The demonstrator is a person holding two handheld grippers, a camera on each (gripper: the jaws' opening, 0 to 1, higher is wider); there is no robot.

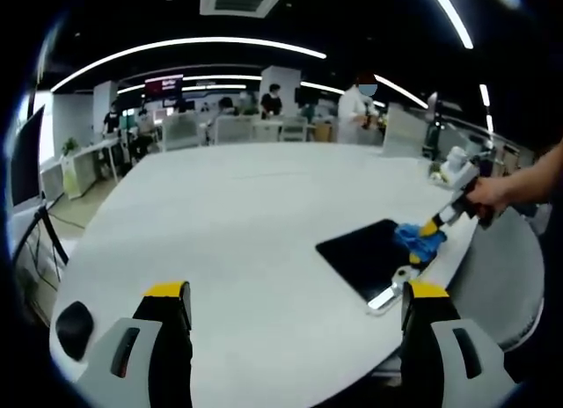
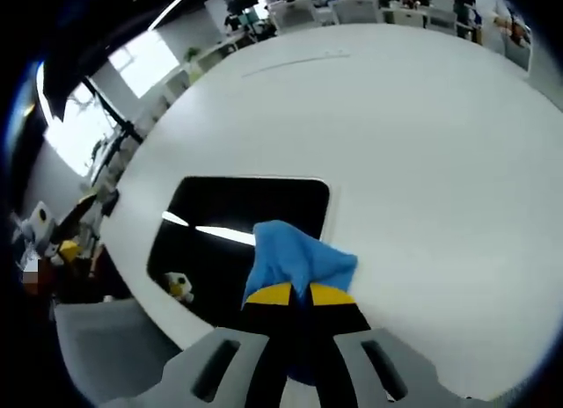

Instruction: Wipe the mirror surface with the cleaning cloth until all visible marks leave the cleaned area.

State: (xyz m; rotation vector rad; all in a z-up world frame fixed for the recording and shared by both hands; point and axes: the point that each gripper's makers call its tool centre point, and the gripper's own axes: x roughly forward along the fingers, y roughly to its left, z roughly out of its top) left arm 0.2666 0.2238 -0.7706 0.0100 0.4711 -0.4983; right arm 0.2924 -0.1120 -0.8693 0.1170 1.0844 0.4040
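Observation:
A dark rectangular mirror (image 1: 365,255) lies flat on the white table (image 1: 237,214), toward its right edge. In the left gripper view my right gripper (image 1: 426,236) comes in from the right in a person's hand (image 1: 493,193) and presses a blue cleaning cloth (image 1: 419,241) onto the mirror's far right side. In the right gripper view the mirror (image 2: 224,216) reflects ceiling lights, and my right gripper (image 2: 299,295) is shut on the blue cloth (image 2: 295,260), which rests on the mirror's near right corner. My left gripper (image 1: 295,295) stands open above bare table, left of the mirror.
A small black object (image 1: 74,324) sits near the table's left front edge. Desks, chairs and people fill the office behind the table. A tripod leg (image 1: 48,236) stands at the left. The table's edge runs close by the mirror.

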